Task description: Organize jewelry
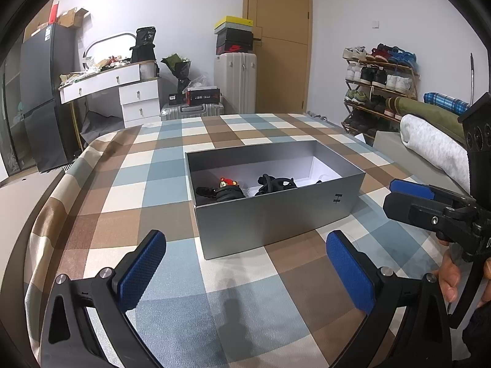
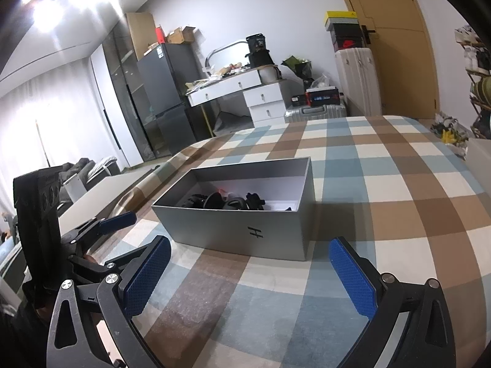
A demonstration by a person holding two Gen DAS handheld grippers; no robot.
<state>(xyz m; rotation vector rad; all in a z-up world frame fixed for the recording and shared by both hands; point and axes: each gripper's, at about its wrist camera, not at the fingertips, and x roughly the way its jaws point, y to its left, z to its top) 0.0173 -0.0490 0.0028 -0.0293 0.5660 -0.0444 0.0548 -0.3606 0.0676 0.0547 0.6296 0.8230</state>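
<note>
The grey box (image 1: pixel 276 214) sits mid-worktop (image 1: pixel 122 184); its near wall hides most of the dark jewelry (image 1: pixel 245 188), too tangled to identify. Left gripper (image 1: pixel 245 273) and right gripper (image 2: pixel 250 279) fingers spread, empty.

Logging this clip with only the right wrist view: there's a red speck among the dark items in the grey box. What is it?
Observer: In the left wrist view it is a small red-and-orange bear figure, lying among the dark items at that view's left end of the grey box.
Operator: Is the left gripper holding anything? I only see it side-on.
Observer: No. The left gripper is open and empty, over the checked cloth, short of the box.
Operator: Anything at the box's other end?
Observer: Past a second dark bundle, the white floor there looks bare.
</note>
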